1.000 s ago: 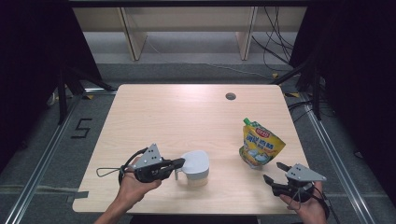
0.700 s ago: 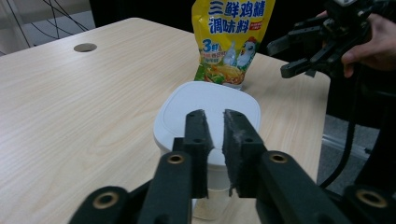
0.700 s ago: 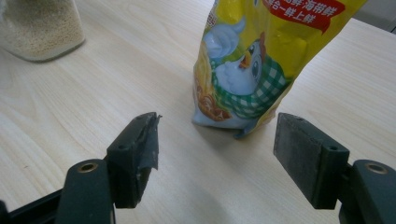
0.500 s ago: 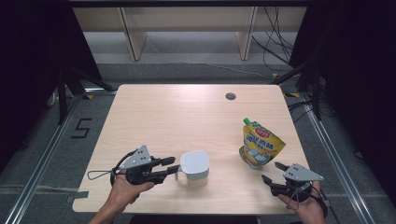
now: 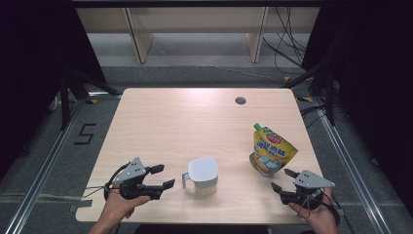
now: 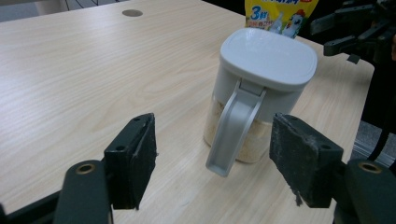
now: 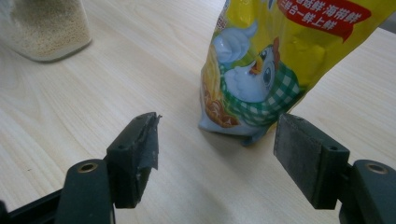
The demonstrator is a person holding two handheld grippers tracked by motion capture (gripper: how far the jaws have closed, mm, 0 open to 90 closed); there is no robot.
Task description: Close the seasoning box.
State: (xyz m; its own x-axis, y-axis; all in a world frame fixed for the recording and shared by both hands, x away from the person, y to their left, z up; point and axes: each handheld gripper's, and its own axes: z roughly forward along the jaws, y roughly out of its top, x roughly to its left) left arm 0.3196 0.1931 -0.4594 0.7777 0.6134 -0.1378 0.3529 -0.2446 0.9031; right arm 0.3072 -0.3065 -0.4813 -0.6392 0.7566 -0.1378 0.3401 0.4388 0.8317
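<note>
On the pale wooden tabletop (image 5: pixel 195 117) a small clear jar (image 5: pixel 203 175) with a white lid and a grey handle stands near the front edge, roughly in the middle, its lower part holding a sandy, fine-grained filling. The handle points left, toward the left gripper (image 5: pixel 163 176), which the person's left hand (image 5: pixel 119 207) holds just beside it — the jaws have just been opening and now stand spread, with nothing pressed between them. In the left gripper view (image 6: pixel 212 158) the handle (image 6: pixel 233 130) sits in the gap ahead of the two black pads, touching neither. Off to the right stands a yellow pouch (image 5: pixel 272 152) with a green spout, upright and a little tilted, printed with a cartoon chicken. The right gripper (image 5: pixel 281 180) rests close to the pouch on its near side, jaws likewise released and empty — in the right gripper view (image 7: pixel 217 158) the pouch's base (image 7: pixel 243 121) lies just beyond the pads, apart from them. A round hole (image 5: pixel 240 101) marks the far part of the tabletop.
</note>
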